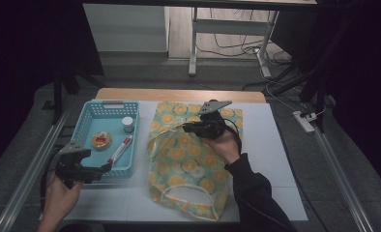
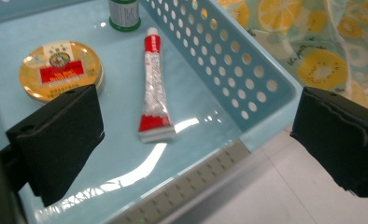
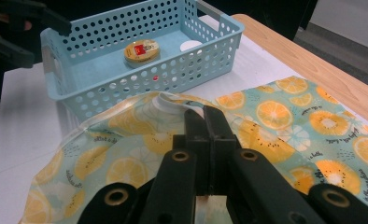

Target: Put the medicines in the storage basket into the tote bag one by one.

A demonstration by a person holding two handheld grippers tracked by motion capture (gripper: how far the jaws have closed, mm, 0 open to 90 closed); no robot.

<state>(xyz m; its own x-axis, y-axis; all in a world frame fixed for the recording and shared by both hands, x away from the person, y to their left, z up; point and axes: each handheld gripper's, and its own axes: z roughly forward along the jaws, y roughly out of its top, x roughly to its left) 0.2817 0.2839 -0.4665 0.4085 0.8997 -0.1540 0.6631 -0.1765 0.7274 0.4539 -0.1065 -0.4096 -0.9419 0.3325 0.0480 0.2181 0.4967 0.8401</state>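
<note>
R tool (image 3: 205, 116) clenched on bag (image 1: 188, 159) edge, beside basket (image 1: 89, 126). L tool (image 2: 196, 140) released, over basket's near corner w/ tube (image 2: 152, 88) inside.

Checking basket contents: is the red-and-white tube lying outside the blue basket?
No, the tube lies inside the blue basket, beside the round gold tin.

The left gripper (image 2: 196, 149) hangs with jaws spread wide over the near corner of the blue perforated basket (image 2: 247, 79). Inside the basket lie a red-and-white tube (image 2: 155, 88), a round gold tin (image 2: 58, 70) beside it, and a small green-capped bottle (image 2: 124, 15) at the far end. A lemon-print bag (image 2: 322, 46) lies just outside the basket.
</note>
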